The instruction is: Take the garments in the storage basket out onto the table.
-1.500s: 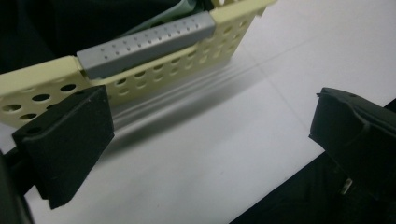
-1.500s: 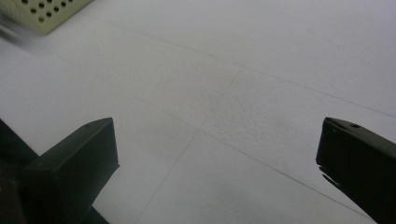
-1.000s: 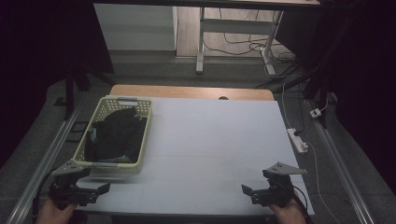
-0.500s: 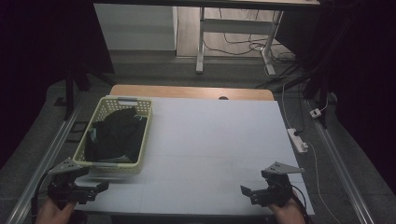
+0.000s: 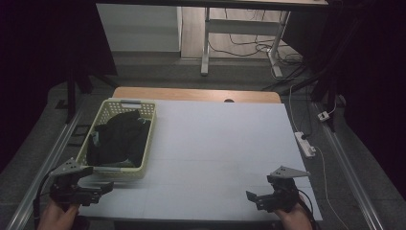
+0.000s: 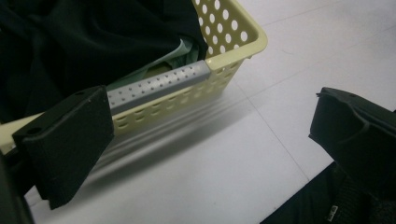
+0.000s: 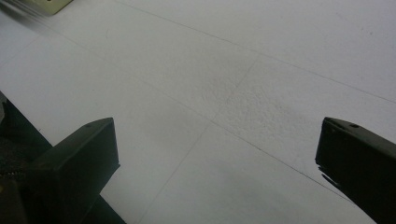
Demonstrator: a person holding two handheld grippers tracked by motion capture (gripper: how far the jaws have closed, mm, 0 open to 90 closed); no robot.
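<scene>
A pale yellow basket (image 5: 148, 125) sits on the left part of the white table (image 5: 225, 143), its long axis running near to far, with dark clothing (image 5: 117, 139) heaped inside. The left gripper (image 5: 98, 190) hovers just beside the basket's near end — jaws spread wide, holding nothing, the grey-handled rim straight ahead of it in the left gripper view. The right gripper (image 5: 251, 197), equally spread and empty, hangs over bare table at the near right, well apart from the basket. Any reach for the clothing looks likeliest from the left — it is plainly the nearer hand.
</scene>
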